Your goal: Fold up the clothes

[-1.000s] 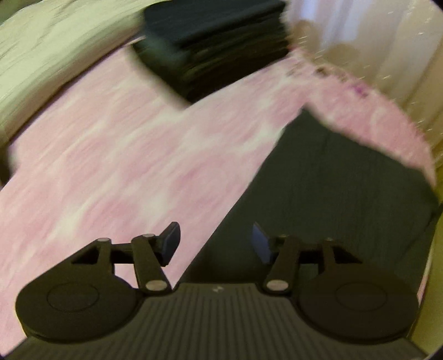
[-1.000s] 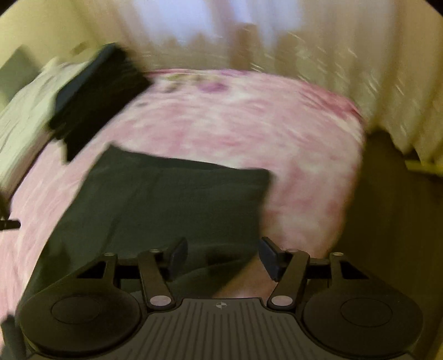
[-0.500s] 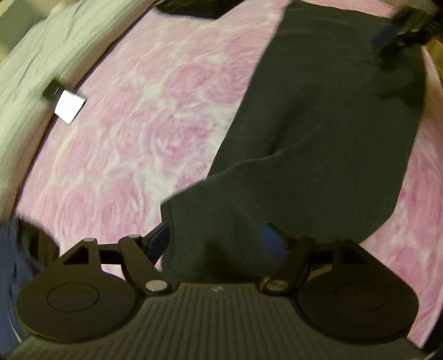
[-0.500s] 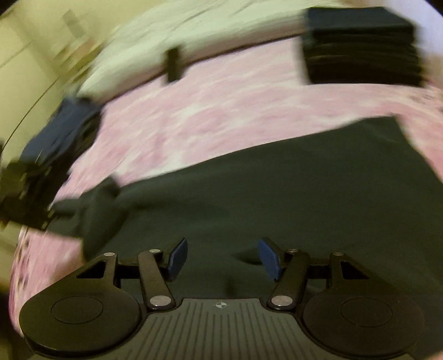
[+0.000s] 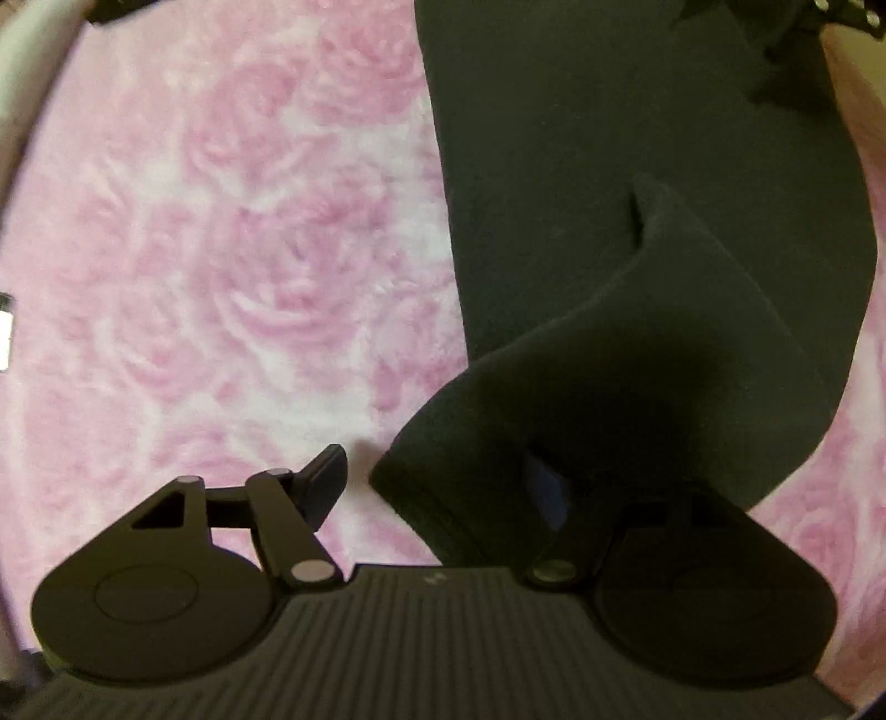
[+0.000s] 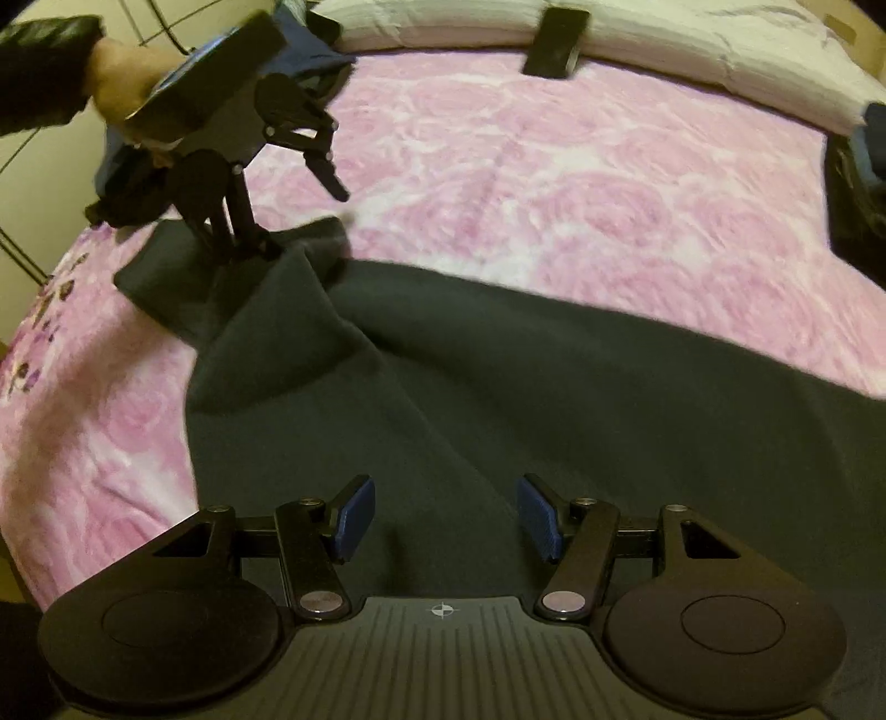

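Note:
A dark long-sleeved garment (image 6: pixel 554 387) lies spread on the pink rose-patterned bedspread (image 5: pixel 221 249). Its sleeve (image 5: pixel 637 360) bends toward my left gripper (image 5: pixel 437 487), which points straight down. The cuff (image 5: pixel 410 487) sits between the wide-standing jaws, and the pads do not press it. The left finger (image 5: pixel 326 482) hangs over bare bedspread; the right blue pad (image 5: pixel 545 493) is against the cloth. In the right wrist view the left gripper (image 6: pixel 299 221) straddles that sleeve end, held by a hand (image 6: pixel 119 83). My right gripper (image 6: pixel 443 515) is open just above the garment's body, with nothing held.
White bedding (image 6: pixel 664 50) runs along the bed's far edge with a flat black object (image 6: pixel 554 44) on it. A dark pile (image 6: pixel 853 194) sits at the right edge, blue cloth (image 6: pixel 310 39) at the far left. Bare bedspread lies left of the garment.
Both grippers swung and rolled across the bed. The left one dropped closer, so the sleeve cuff now lies between its jaws. The right one now looks over the garment toward the pillows.

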### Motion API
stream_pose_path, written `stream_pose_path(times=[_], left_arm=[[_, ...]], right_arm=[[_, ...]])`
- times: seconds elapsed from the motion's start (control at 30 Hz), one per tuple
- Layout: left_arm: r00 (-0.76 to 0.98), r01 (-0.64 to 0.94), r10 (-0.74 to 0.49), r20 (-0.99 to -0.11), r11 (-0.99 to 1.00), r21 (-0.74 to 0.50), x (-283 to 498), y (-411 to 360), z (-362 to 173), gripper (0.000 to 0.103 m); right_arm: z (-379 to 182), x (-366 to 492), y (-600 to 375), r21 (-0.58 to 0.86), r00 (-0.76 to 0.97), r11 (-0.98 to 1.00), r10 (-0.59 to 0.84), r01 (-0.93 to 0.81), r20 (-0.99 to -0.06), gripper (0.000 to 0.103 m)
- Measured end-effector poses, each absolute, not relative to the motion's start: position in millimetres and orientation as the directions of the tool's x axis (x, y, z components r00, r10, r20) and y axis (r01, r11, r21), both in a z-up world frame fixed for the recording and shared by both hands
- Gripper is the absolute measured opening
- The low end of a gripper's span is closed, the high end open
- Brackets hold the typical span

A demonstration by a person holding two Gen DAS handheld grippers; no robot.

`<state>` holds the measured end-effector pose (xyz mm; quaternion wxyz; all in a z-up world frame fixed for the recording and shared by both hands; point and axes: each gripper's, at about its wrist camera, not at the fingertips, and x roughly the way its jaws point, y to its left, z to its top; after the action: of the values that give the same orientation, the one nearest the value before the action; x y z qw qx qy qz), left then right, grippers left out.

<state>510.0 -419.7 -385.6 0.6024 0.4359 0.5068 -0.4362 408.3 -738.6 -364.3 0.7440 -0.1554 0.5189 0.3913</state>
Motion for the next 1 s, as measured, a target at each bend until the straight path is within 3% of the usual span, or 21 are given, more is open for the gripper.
stream_pose_path(times=[0.07, 0.13, 0.2, 0.37, 0.53, 0.6, 0.63, 0.67, 0.87, 1.0], left_arm=[[0.044, 0.968, -0.097, -0.994, 0.249, 0.019, 517, -417, -386, 0.057], [0.047, 0.961, -0.108, -0.993, 0.276, 0.015, 517, -412, -379, 0.024], [0.086, 0.950, -0.116, -0.990, 0.308, 0.046, 511, -406, -367, 0.008], [0.265, 0.884, -0.135, -0.955, 0.430, 0.184, 454, -370, -294, 0.007], [0.329, 0.796, -0.076, -0.941, 0.558, 0.234, 344, -334, -223, 0.007], [0.312, 0.773, -0.039, -0.949, 0.592, 0.230, 293, -327, -213, 0.007], [0.302, 0.760, -0.023, -0.953, 0.609, 0.226, 268, -326, -212, 0.007], [0.288, 0.747, -0.010, -0.958, 0.628, 0.218, 245, -326, -212, 0.007], [0.234, 0.687, 0.013, -0.972, 0.705, 0.175, 140, -340, -225, 0.007], [0.254, 0.670, 0.021, -0.967, 0.717, 0.192, 117, -351, -227, 0.007]], right_arm=[[-368, 409, -750, 0.176, 0.161, 0.683, 0.401, -0.709, -0.902, 0.061], [-373, 410, -766, 0.190, 0.162, 0.721, 0.389, -0.666, -0.907, 0.061], [-373, 412, -779, 0.201, 0.165, 0.752, 0.381, -0.628, -0.910, 0.061], [-359, 411, -792, 0.136, 0.178, 0.752, 0.321, -0.645, -0.930, 0.061], [-347, 399, -794, 0.056, 0.194, 0.681, 0.284, -0.730, -0.939, 0.061], [-347, 390, -793, 0.023, 0.189, 0.643, 0.258, -0.766, -0.948, 0.072], [-347, 386, -793, 0.008, 0.185, 0.623, 0.245, -0.782, -0.952, 0.085], [-347, 380, -794, 0.001, 0.182, 0.610, 0.239, -0.793, -0.954, 0.088], [-357, 345, -807, 0.015, 0.113, 0.620, 0.167, -0.785, -0.979, 0.088], [-356, 349, -836, 0.107, 0.060, 0.788, 0.180, -0.607, -0.982, 0.088]])
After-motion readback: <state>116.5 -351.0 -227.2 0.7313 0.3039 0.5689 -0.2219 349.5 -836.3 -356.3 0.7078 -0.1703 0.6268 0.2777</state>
